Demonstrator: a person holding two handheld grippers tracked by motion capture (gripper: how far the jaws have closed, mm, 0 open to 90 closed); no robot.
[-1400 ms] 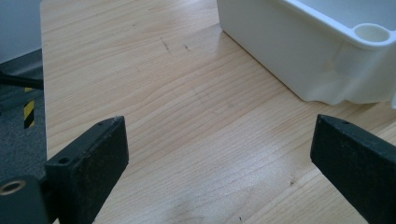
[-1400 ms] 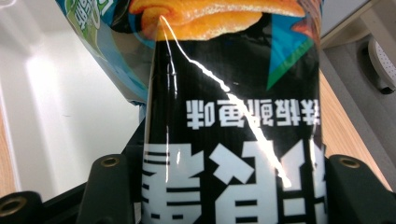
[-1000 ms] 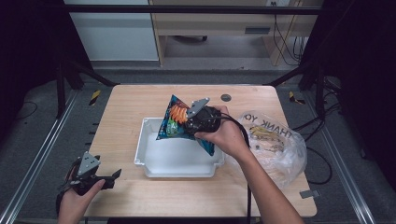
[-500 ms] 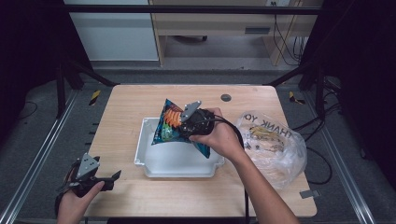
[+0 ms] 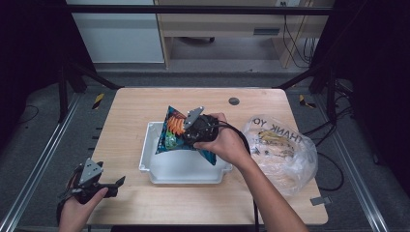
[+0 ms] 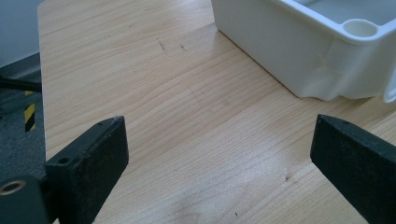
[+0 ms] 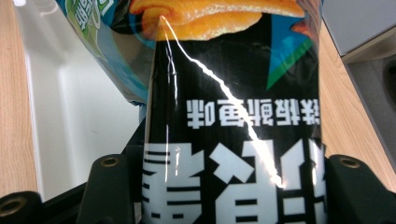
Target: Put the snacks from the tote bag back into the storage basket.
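Tongs in the right hand [image 5: 189,131] are clamped on a snack bag [image 5: 176,133], jaws pressing its two sides in the right gripper view [image 7: 233,186], print upside down there. Compared with a second ago the bag has travelled from the far right corner of the white plastic bin [image 5: 159,166] toward its far left part and now hangs tilted above the bin's far half, lower end over the interior; whether it touches the bin wall cannot be told. Judgement: carry phase nearly over, the release into the bin is the step next due. Left tongs [image 5: 109,183] are parked near the near left corner of the surface [image 5: 130,111], unchanged in place, jaws wide apart with nothing between them and bare wood beneath [image 6: 219,154]. Clear plastic shopping bag [image 5: 285,150] with contents lies by the right edge, untouched; probably the source of further items.
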